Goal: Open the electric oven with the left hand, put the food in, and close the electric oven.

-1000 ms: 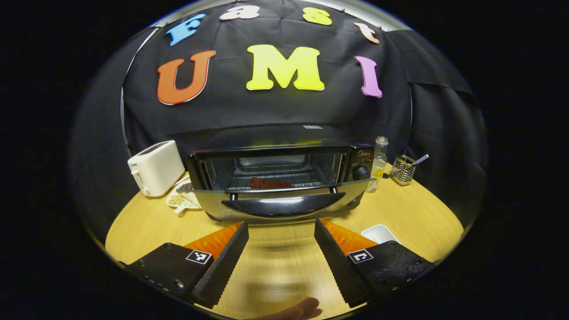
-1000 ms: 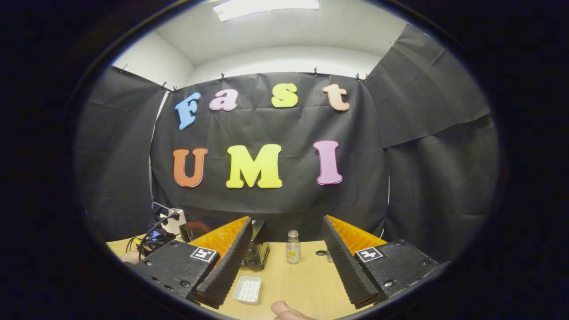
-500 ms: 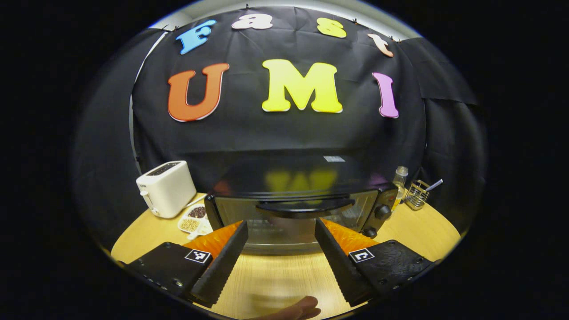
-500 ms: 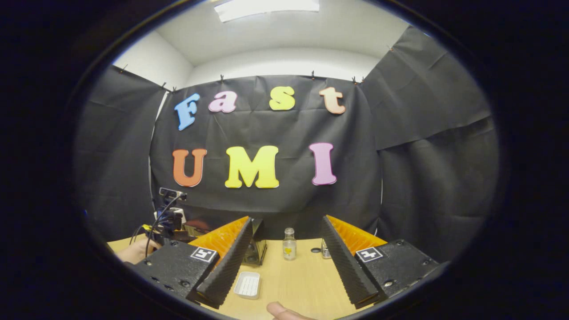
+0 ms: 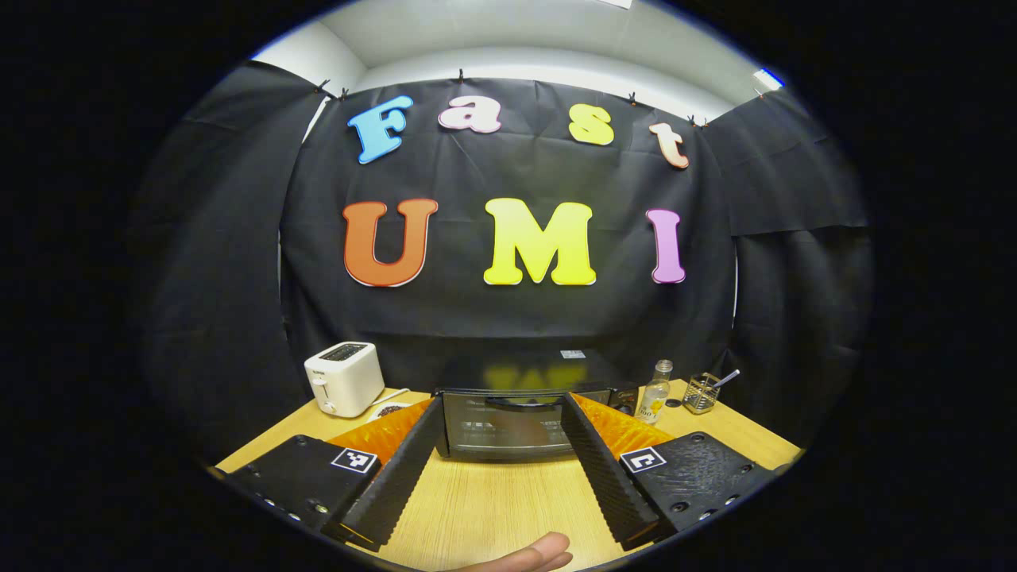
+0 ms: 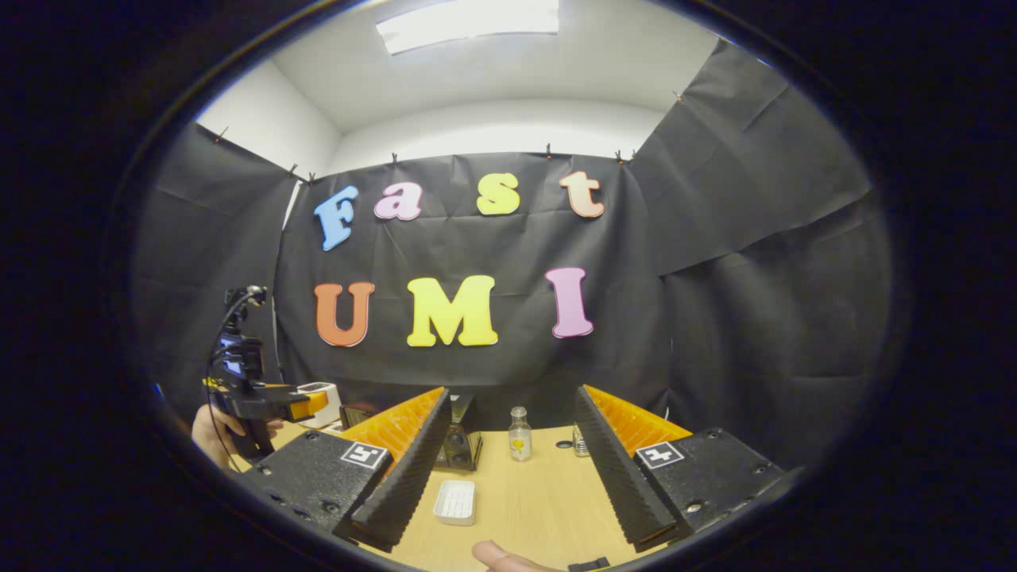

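Looking ahead between the fingers of our left tool (image 5: 499, 457), we see the oven (image 5: 508, 421) standing on the table (image 5: 493, 508) straight in front, apart from the tips, with its door up against the body. We judge it a heavy, stiff box that will not slide under a light touch; its glass door is the fragile part and likely slick. The place to take hold is the dark curved handle (image 5: 520, 403) along the door's top edge, which gives a firm bar to pinch or hook. We cannot make out the food through the glass from here.

Our left tool is spread wide and holds nothing, pointing level at the oven with a fingertip of the holding hand (image 5: 540, 550) below it. Our right tool (image 6: 512, 469) is likewise wide apart and empty, held level above the table, with a small white dish (image 6: 455, 502) just ahead of its left finger and a bottle (image 6: 520, 435) farther on between the fingers. Far off to its left, a hand (image 6: 210, 433) grips the left tool upright and raised. With the door shut, we judge the task nearly or fully done.
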`<act>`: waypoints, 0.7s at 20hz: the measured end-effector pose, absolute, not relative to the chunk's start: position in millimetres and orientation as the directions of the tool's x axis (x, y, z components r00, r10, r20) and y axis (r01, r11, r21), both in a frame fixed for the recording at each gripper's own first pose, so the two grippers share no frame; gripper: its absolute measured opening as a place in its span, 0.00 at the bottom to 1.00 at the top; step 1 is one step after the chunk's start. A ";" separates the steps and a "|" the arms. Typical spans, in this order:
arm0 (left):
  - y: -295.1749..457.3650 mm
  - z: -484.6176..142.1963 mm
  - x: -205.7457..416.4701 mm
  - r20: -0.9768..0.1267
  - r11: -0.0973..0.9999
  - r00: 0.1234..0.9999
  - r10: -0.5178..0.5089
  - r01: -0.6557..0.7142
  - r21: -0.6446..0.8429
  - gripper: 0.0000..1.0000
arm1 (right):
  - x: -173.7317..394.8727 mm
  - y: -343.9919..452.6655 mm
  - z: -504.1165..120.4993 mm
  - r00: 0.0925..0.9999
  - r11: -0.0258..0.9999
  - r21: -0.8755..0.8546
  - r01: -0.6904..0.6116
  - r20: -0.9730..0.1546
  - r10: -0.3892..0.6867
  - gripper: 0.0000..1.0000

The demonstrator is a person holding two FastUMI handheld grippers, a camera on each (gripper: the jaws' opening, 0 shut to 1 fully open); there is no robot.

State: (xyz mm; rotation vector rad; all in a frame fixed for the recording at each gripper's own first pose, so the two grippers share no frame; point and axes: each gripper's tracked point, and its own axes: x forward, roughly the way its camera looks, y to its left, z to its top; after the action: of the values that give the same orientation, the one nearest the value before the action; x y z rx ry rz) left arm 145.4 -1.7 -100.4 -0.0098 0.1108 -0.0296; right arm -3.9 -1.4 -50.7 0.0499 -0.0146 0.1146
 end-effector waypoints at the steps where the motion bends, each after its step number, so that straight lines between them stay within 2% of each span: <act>1: -2.7 -91.1 125.0 -0.097 1.000 0.995 -0.026 0.026 -0.002 0.95 | -11.5 -1.5 -52.3 0.993 0.992 0.046 -0.114 0.016 0.113 0.96; 7: -12.2 -54.1 20.2 -0.038 0.999 0.999 0.002 0.000 0.045 0.95 | -44.6 -6.8 -50.8 0.996 0.995 0.051 -0.084 0.018 0.083 0.98; 9: -17.3 -57.4 0.4 -0.058 1.000 0.998 0.008 -0.007 0.031 0.95 | -48.1 -6.0 -52.6 0.997 0.996 0.037 -0.081 0.007 0.081 0.98; 14: -25.1 -55.7 -25.7 -0.023 1.000 1.000 0.013 -0.013 0.018 0.95 | -50.1 -1.1 -55.8 0.995 0.994 0.040 -0.097 -0.003 0.097 0.96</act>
State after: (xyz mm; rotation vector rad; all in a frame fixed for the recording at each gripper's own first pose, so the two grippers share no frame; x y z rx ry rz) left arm -25.7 -25.1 -55.7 0.0175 0.0235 0.0131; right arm -50.1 -1.1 -55.8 0.0403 0.0047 0.0969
